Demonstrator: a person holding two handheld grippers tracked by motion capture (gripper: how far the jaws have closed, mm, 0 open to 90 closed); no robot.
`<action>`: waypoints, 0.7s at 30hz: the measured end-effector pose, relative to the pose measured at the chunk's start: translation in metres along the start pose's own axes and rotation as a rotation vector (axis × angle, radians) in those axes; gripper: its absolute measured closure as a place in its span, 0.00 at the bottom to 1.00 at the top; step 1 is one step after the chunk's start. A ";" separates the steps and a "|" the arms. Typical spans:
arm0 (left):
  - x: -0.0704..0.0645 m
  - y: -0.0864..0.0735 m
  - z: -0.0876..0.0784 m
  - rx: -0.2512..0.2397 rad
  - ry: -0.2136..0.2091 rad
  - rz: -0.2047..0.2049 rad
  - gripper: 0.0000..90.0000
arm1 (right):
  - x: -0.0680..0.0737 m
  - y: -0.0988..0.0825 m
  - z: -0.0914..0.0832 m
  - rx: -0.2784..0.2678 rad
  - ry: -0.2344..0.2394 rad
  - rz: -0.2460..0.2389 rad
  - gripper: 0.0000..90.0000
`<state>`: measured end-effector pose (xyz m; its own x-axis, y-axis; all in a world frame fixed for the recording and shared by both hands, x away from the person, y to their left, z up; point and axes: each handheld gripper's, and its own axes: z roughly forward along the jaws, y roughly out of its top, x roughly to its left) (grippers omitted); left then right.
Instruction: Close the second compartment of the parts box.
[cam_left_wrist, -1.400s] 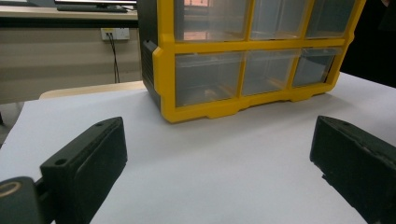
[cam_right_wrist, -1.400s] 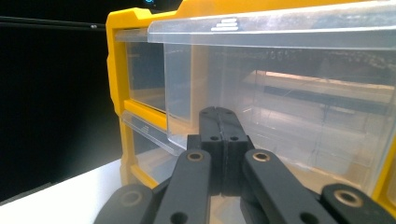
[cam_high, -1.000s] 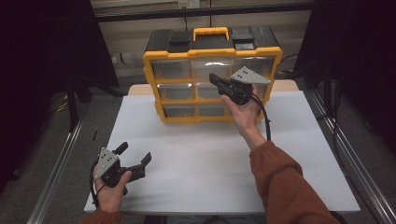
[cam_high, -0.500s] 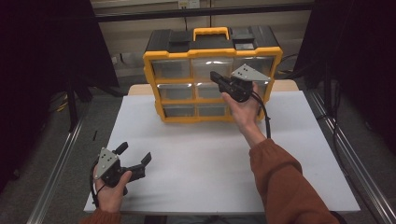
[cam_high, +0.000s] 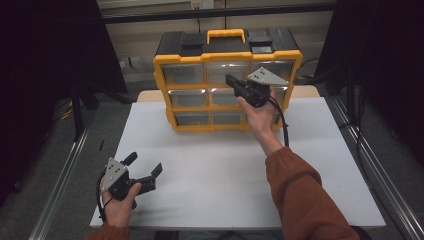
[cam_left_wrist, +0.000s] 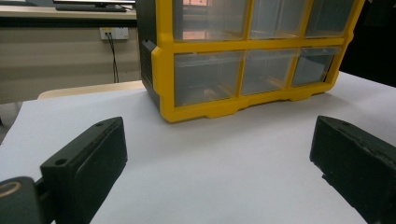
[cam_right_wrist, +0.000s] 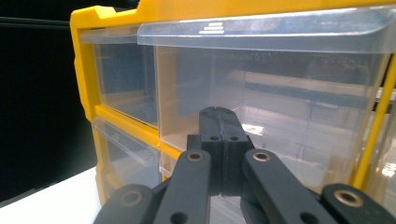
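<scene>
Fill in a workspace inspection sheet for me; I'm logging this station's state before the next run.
Surface: white table top, bare apart from the organizer.
Job's things: yellow drawer organizer standing upright at the table's far side, clear drawers, black lid, yellow handle; contents cannot be told.
Clutter: nothing seen.
Grippers: left gripper low over the near left corner, jaws wide apart, holding nothing; right gripper raised at the organizer's front, jaws together against a clear drawer.
Cables: black cable trailing from the right gripper along the forearm.
Surroundings: dark curtains both sides, grey floor, metal rails.
</scene>
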<state>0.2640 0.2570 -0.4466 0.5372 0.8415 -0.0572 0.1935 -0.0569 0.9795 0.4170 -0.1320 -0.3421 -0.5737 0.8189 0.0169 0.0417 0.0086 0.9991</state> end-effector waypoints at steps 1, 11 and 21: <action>0.000 0.000 0.000 0.001 0.004 -0.002 0.04 | -0.001 0.000 0.001 0.000 -0.002 0.002 1.00; -0.001 0.000 0.001 0.008 0.013 -0.007 0.04 | -0.006 -0.002 0.005 0.011 -0.013 0.004 1.00; -0.001 -0.001 0.003 0.005 0.005 -0.012 0.04 | -0.003 -0.003 0.001 0.025 -0.011 0.005 0.90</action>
<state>0.2654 0.2549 -0.4480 0.5311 0.8446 -0.0678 0.2040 -0.0498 0.9777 0.4198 -0.1338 -0.3457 -0.5646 0.8251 0.0217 0.0654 0.0185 0.9977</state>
